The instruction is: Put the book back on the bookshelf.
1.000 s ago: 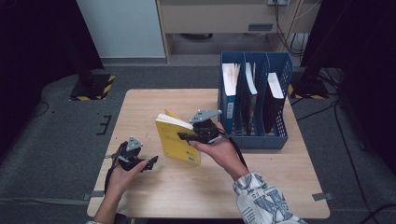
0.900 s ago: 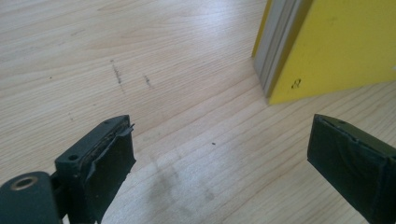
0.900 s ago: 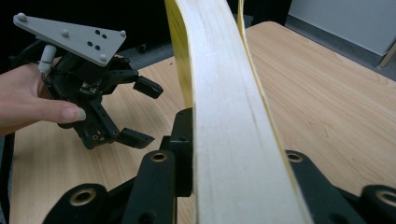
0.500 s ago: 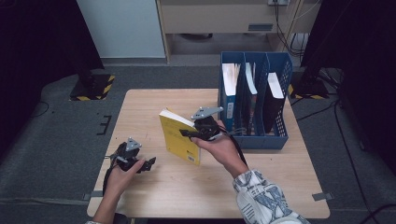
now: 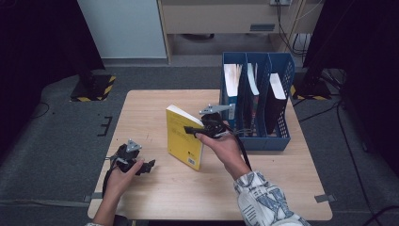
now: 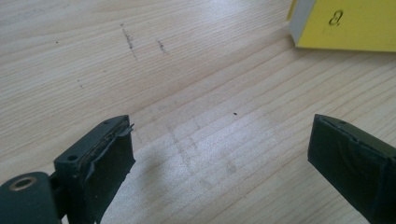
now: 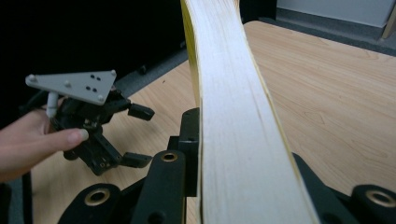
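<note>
A thick yellow book (image 5: 181,141) stands tilted on its lower edge in the middle of the wooden table (image 5: 150,108). My right gripper (image 5: 190,129) is shut on its upper right part, one jaw on each cover. In the right gripper view the pale page edge (image 7: 233,116) runs up between the jaws. My left gripper (image 5: 149,165) rests low over the table's front left, held in a hand, jaws wide apart over bare wood (image 6: 219,158). It also appears in the right gripper view (image 7: 135,135). A corner of the book (image 6: 345,25) lies beyond it.
A blue three-slot file holder (image 5: 282,136) stands at the table's right, just behind the right gripper, with books and papers upright in its slots. Dark floor surrounds the table, and a cabinet stands at the back.
The book has tipped slightly more upright in the right gripper, which shifted a little. The left hand has stayed in place.
</note>
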